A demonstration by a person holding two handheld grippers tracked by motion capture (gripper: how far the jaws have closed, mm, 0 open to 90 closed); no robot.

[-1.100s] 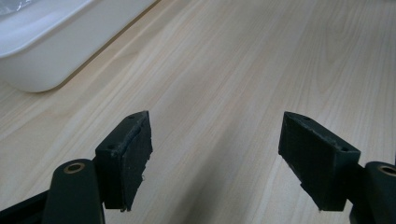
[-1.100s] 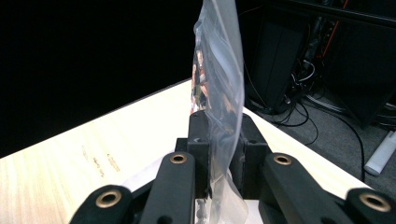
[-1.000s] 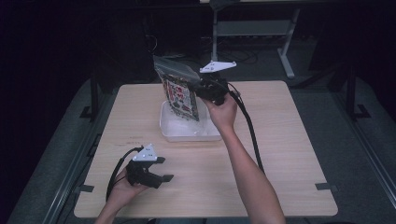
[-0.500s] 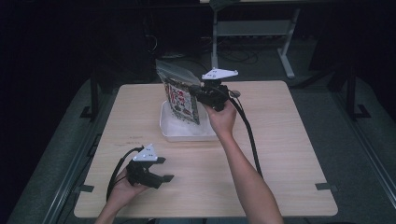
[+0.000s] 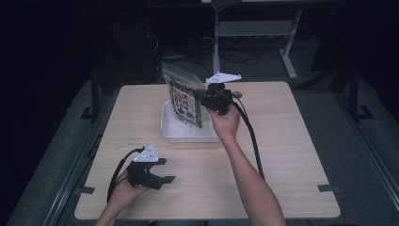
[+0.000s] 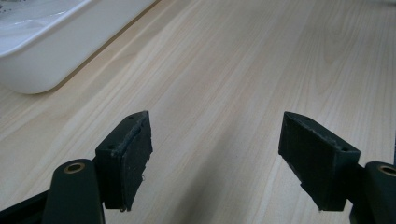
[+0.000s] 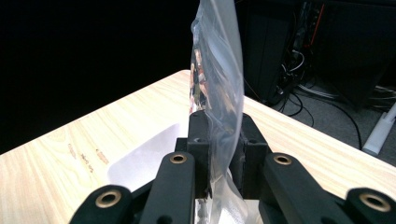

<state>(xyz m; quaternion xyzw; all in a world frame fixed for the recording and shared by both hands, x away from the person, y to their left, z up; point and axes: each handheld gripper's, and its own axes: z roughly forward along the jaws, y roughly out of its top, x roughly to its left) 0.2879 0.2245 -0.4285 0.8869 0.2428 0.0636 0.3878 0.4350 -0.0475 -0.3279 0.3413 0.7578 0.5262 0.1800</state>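
The right gripper (image 5: pixel 203 100) is clamped on a clear plastic bag (image 5: pixel 184 98) with printed contents, its two jaws pressed together on the bag's edge, as the right gripper view shows with the bag (image 7: pixel 218 84) rising upright between the black pads; the bag hangs over the white tray (image 5: pixel 175 134), its lower end down inside the tray's near half and its top leaning toward the tray's far-left side; the right hand (image 5: pixel 225 123) holds that gripper just above the tray's right rim, the cable trailing back along the forearm; the white tray sits on the wooden table (image 5: pixel 282 141), toward its far middle; the left gripper (image 5: pixel 162 170) lies well apart from the tray, nearer the person and to the tray's left, resting low over the table in the left hand (image 5: pixel 123 190); its jaws stand wide apart with nothing but bare wood between them, and in the left gripper view the tray (image 6: pixel 56 51) shows at the upper left, beyond the pads
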